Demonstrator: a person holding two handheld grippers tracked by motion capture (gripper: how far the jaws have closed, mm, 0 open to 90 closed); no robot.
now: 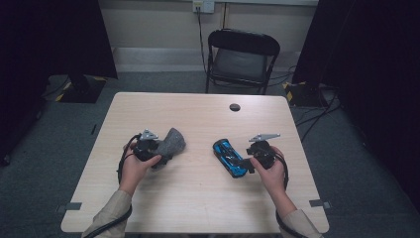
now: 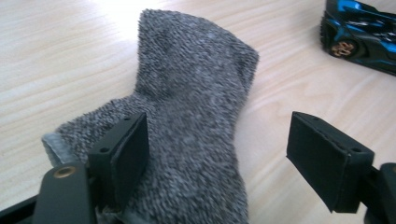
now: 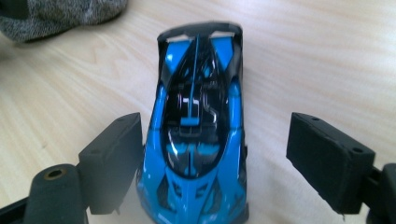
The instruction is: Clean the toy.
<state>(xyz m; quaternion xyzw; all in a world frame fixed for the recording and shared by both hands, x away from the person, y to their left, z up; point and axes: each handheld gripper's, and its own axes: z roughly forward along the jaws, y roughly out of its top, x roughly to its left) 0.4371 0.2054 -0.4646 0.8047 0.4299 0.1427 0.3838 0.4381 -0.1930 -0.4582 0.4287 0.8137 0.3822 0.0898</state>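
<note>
Though mid-table, sock (image 2: 196,116), toy car (image 3: 198,140) apart

Light wood table (image 1: 198,198), black folding chair (image 1: 241,58) behind, grey carpet (image 1: 64,139), beige wall (image 1: 158,25), dark curtains (image 1: 49,34).

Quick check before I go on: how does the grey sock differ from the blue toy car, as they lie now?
The grey fuzzy knitted sock is soft and lies limp and bent; the glossy blue and black toy car is hard and keeps its shape. The sock lies at the left hand-held gripper, the car at the right hand-held gripper. Both rest on the light wooden table, between open jaws.
</note>
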